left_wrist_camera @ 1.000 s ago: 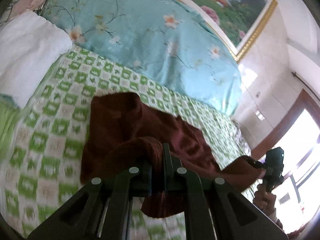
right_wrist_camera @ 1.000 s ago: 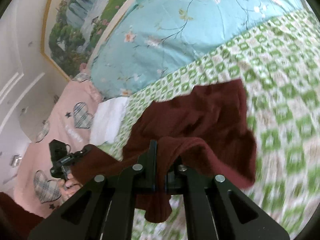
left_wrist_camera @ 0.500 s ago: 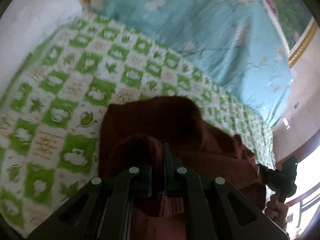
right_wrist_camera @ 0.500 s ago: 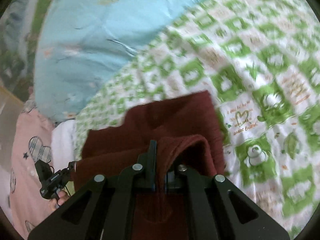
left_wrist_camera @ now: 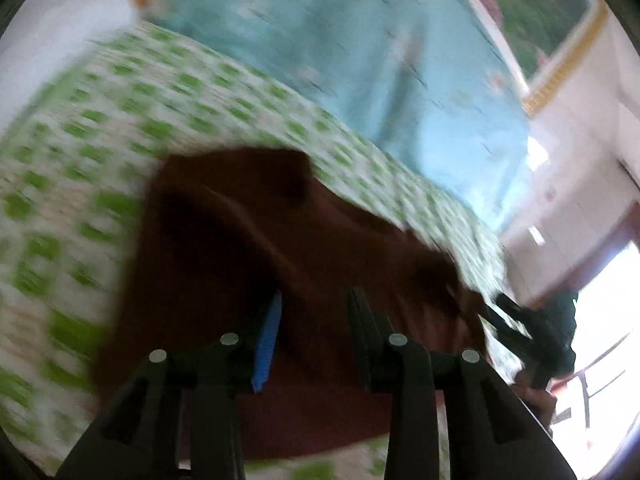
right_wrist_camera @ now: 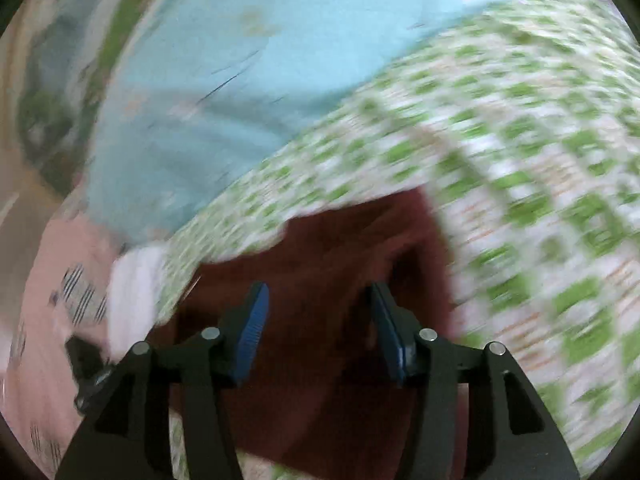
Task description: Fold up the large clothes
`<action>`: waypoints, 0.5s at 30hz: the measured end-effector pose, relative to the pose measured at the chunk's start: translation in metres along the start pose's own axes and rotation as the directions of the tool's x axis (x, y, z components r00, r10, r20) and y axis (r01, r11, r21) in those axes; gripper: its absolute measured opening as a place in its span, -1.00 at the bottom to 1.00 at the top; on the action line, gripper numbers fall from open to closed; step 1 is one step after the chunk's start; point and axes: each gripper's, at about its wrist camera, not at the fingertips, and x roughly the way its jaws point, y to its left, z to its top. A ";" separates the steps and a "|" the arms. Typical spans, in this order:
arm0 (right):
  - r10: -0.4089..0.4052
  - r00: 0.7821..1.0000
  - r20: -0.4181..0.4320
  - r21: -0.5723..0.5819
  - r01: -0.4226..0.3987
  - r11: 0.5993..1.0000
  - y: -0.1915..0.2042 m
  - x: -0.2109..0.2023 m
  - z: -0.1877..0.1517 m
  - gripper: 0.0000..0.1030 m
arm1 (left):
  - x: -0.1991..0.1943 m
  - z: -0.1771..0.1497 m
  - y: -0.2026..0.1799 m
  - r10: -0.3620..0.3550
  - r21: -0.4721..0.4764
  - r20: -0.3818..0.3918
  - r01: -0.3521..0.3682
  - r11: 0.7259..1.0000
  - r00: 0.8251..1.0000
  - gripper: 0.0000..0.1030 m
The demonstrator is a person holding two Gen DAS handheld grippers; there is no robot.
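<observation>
**Folded garment left lying, both grippers spread**

The dark red garment [left_wrist_camera: 248,248] is lying doubled over on the green-checked bedspread [left_wrist_camera: 72,152], below the blue floral quilt [left_wrist_camera: 360,60]. The left gripper [left_wrist_camera: 314,324] and the right gripper [right_wrist_camera: 316,316] are being held over it, jaws apart and nothing between them. Both views are being smeared by motion, so the fold's edges are probably uneven. The upper layer risks being dragged askew if a finger is snagging the knit.

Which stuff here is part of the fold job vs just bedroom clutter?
Job:
- dark red garment, lying on the bed
- left claw, open above it
- right claw, open above it

Bystanders:
- green checked sheet
- blue floral quilt
- white towel
- pink heart-print bedding
- framed painting
</observation>
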 end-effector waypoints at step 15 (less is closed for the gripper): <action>-0.232 0.972 0.030 0.150 0.225 0.963 -0.055 0.025 0.044 -0.01 | 0.034 0.072 0.049 0.280 -0.075 0.049 -0.276 0.958 0.959 -0.37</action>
